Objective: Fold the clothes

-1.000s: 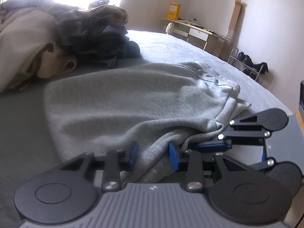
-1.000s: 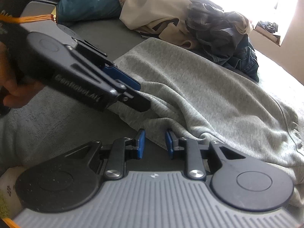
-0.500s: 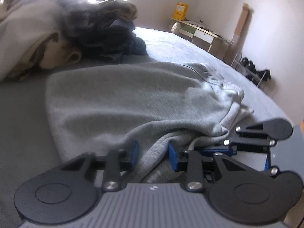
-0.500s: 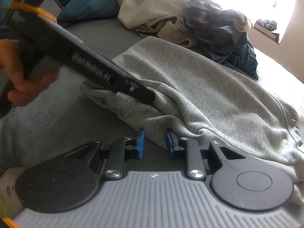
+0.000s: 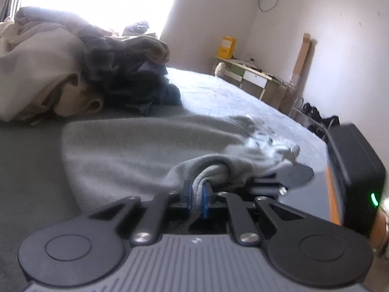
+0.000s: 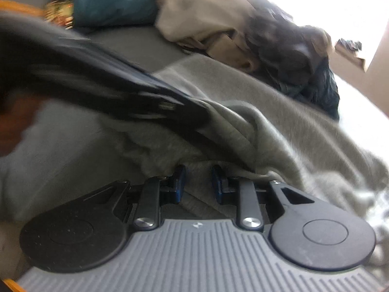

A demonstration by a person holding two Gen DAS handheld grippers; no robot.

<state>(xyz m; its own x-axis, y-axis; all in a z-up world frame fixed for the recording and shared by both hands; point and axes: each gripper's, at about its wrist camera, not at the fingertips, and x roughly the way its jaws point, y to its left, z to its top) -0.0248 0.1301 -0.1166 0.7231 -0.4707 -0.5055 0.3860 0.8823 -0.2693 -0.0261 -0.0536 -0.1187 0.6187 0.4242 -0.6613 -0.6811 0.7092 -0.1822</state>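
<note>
A soft grey bed (image 5: pixel 29 160) carries a thick, fleecy grey sweatshirt (image 5: pixel 136 150) spread near its front edge. The left gripper (image 5: pixel 196 196) has its blue pads pinched tight on a bunched fold. The right gripper (image 6: pixel 198 181) is parted, fabric lying between.

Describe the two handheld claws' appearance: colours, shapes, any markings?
Both match: the left claw and right claw have blue pads on black linkage arms with silver screws, round black discs at each side and a ribbed grey body. The right unit's casing shows orange trim and a green light.
</note>
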